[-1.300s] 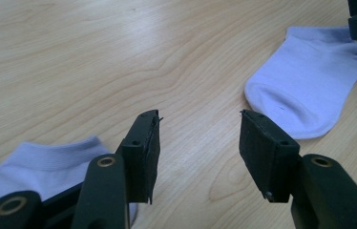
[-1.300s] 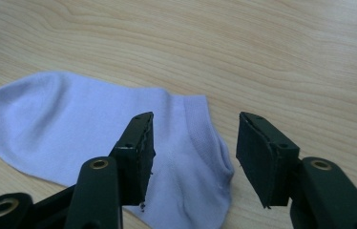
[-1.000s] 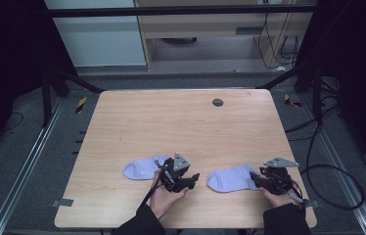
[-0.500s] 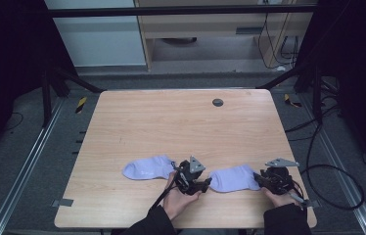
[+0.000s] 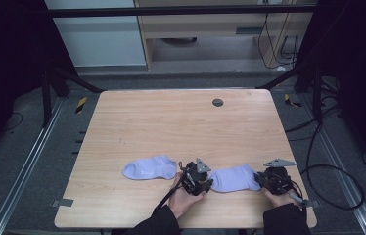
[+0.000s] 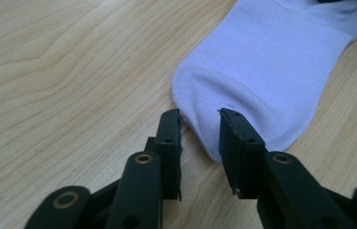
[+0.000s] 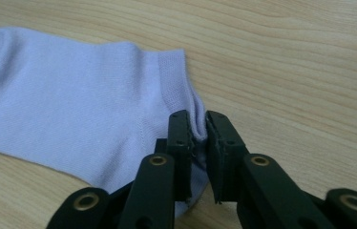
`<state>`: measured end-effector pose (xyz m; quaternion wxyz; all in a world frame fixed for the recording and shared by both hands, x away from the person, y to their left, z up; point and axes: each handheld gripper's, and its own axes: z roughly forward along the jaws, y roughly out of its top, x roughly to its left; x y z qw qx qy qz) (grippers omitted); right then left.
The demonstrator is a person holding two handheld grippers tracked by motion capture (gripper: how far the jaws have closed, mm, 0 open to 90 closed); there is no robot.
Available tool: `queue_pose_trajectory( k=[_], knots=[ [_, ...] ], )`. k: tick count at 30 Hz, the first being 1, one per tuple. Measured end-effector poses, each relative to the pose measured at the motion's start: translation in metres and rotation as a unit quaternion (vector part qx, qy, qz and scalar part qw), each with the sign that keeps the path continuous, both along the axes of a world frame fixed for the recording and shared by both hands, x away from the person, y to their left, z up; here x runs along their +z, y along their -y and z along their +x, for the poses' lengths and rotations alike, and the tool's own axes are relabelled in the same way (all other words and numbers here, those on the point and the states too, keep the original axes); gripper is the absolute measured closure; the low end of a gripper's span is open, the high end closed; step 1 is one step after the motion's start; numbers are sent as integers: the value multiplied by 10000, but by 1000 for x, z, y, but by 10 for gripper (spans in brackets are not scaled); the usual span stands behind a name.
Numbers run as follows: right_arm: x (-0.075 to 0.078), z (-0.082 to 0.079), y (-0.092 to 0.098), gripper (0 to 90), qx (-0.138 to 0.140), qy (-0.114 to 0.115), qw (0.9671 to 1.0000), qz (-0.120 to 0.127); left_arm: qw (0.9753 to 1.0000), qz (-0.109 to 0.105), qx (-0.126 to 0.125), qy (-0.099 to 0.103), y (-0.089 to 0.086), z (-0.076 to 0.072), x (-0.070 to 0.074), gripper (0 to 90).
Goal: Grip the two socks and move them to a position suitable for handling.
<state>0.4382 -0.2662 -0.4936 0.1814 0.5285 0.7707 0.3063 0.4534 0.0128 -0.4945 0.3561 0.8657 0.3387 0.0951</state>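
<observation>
Our right claw (image 7: 196, 125) pinches the cuff of the lilac sock (image 5: 233, 177) on the tabletop (image 5: 181, 127), while our left claw (image 6: 199, 119) straddles its toe, narrowly parted.

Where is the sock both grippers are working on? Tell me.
In the high view the right-hand sock lies flat near the table's front edge, between the left gripper at its toe and the right gripper pinching its cuff; the other sock lies left.

We kept our left gripper (image 5: 205, 182) low with its jaws parted, and our right gripper (image 5: 261, 178) low too, jaws pinched nearly together (both forearms came in from the near edge).
</observation>
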Motion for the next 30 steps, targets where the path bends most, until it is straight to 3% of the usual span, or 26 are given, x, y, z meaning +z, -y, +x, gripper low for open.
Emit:
queue_pose_trajectory(
  k=[8, 12, 21, 30],
  knots=[
    [3, 0, -2, 860, 62, -16, 10000, 54, 10000, 13, -26, -78, 0, 2, 1, 876],
    [12, -3, -5, 861, 128, 127, 9997, 163, 10000, -68, -30, -57, -8, 1, 6, 886],
    [35, -13, -34, 862, 459, 432, 9973, 387, 9999, -68, -62, 66, -51, -9, 24, 887],
    [38, -19, -76, 862, 938, 376, 9935, 526, 9998, -12, 128, 124, -98, -22, 32, 888]
  ],
)
